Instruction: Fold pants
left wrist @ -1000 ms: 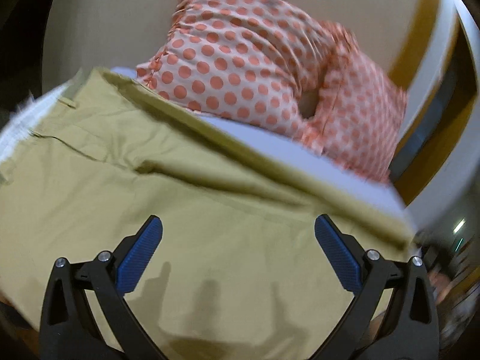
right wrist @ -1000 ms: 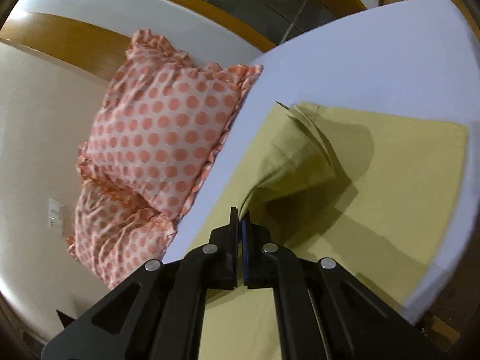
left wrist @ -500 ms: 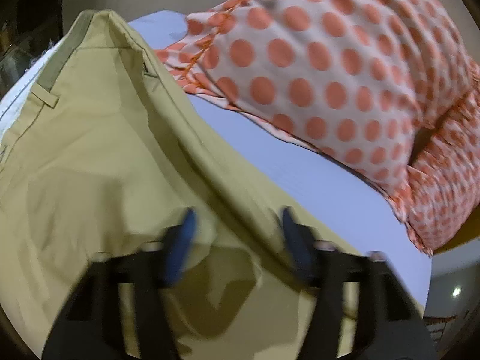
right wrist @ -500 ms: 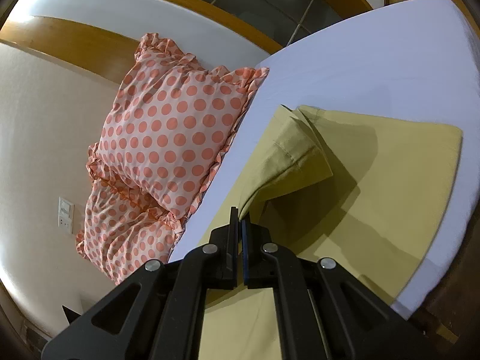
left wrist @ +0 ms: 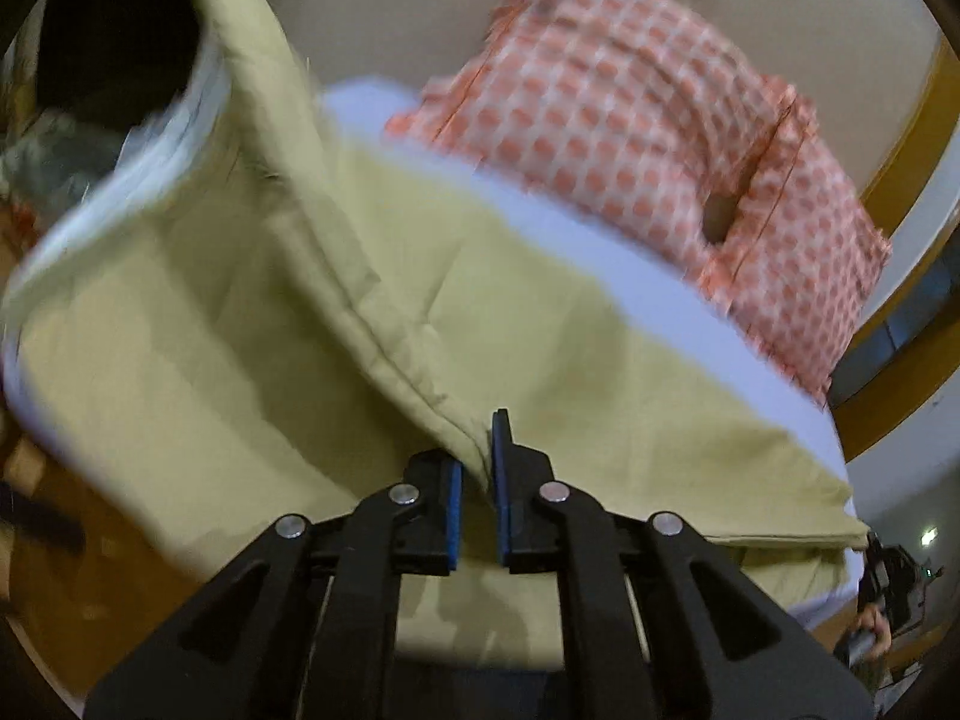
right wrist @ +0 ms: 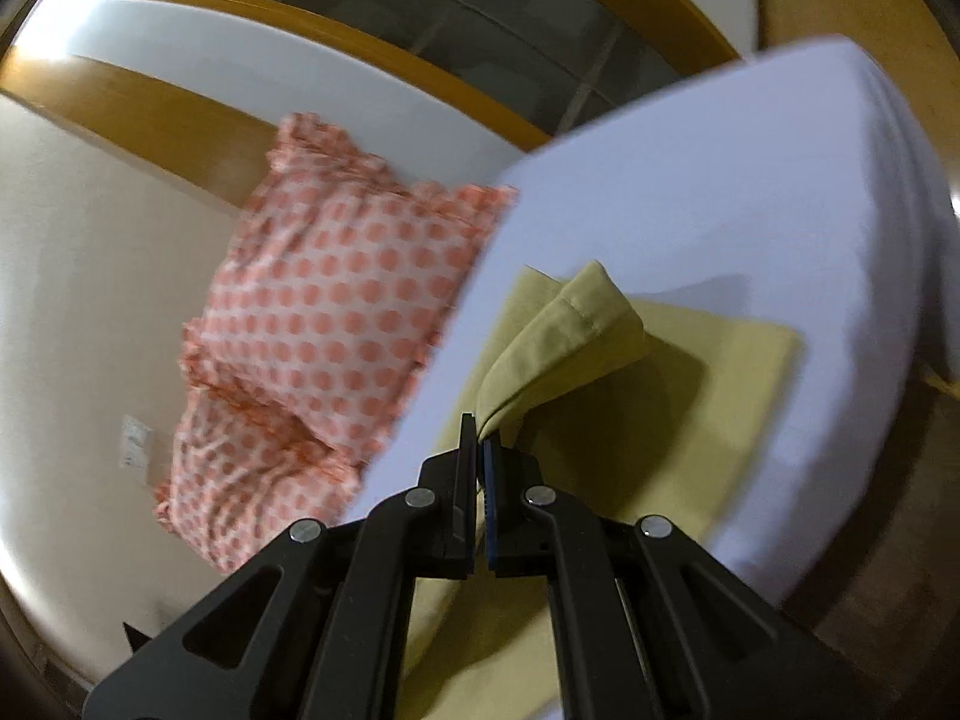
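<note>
Khaki pants (left wrist: 252, 324) lie on a bed with a pale lilac sheet (left wrist: 672, 300). My left gripper (left wrist: 477, 468) is shut on a seamed fold of the pants and lifts it; the raised cloth runs up to the top left of the view. My right gripper (right wrist: 480, 450) is shut on another edge of the pants (right wrist: 564, 336) and holds a hemmed leg end in the air above the flat part (right wrist: 708, 384). The view is blurred by motion.
Two orange polka-dot pillows (left wrist: 636, 108) (right wrist: 336, 300) lean against the cream wall at the head of the bed. The sheet (right wrist: 750, 192) spreads to the right of the pants. Wooden trim (right wrist: 180, 126) and a dark tiled floor lie beyond the bed edge.
My left gripper was open over the pants, closed on a fold and lifted it. My right gripper stayed shut and raised its leg end higher above the bed.
</note>
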`<action>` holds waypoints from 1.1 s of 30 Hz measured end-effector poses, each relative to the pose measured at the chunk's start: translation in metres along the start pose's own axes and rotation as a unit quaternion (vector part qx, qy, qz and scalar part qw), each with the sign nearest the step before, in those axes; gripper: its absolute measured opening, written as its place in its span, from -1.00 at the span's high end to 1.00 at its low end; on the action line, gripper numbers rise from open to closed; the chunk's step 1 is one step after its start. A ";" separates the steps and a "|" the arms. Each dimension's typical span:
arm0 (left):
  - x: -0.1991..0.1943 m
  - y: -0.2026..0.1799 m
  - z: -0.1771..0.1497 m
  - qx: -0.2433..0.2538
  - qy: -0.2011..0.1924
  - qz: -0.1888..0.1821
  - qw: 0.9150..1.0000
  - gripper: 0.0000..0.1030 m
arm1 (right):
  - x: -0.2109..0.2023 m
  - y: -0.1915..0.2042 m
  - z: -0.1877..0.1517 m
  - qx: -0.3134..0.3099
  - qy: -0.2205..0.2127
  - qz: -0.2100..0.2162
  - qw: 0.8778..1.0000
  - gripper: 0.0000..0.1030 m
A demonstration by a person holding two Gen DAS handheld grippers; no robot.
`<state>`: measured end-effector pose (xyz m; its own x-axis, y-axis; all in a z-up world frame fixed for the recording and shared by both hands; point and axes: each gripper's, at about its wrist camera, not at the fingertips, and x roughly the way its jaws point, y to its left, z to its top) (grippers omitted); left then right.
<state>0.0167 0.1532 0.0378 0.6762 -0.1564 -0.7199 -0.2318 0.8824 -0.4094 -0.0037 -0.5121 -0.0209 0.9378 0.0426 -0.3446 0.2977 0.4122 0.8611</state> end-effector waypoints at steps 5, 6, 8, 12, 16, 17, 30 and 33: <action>-0.003 0.028 -0.028 -0.049 0.007 -0.026 0.998 0.81 | 0.004 -0.023 -0.006 0.025 0.012 -0.016 0.999 0.96; -0.004 0.028 -0.028 -0.047 0.004 -0.028 0.998 0.78 | 0.004 -0.024 -0.006 0.026 0.013 -0.017 0.999 0.96; -0.005 0.026 -0.028 -0.040 0.002 -0.028 0.999 0.77 | 0.003 -0.028 -0.006 0.031 0.014 -0.014 0.999 0.96; -0.003 0.026 -0.028 -0.037 0.002 -0.038 0.999 0.75 | -0.005 -0.035 -0.009 0.042 0.013 -0.015 0.999 0.96; -0.004 0.026 -0.029 -0.025 0.006 -0.048 0.999 0.85 | -0.014 -0.034 -0.010 0.035 0.011 -0.018 0.999 0.96; -0.006 0.026 -0.030 -0.020 0.006 -0.051 0.998 0.86 | -0.017 -0.034 -0.010 0.033 0.009 -0.019 0.999 0.96; -0.020 0.028 -0.044 0.027 -0.001 -0.062 0.998 0.44 | -0.043 -0.034 0.007 -0.024 -0.069 -0.108 0.991 -0.26; -0.025 0.030 -0.048 0.038 -0.002 -0.063 0.997 0.31 | -0.036 -0.039 0.002 -0.029 -0.064 -0.111 0.991 -0.24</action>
<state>-0.0413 0.1621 0.0167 0.7001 -0.2657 -0.6628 -0.0917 0.8871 -0.4523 -0.0487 -0.5317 -0.0414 0.8661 -0.1706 -0.4699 0.4927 0.4505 0.7445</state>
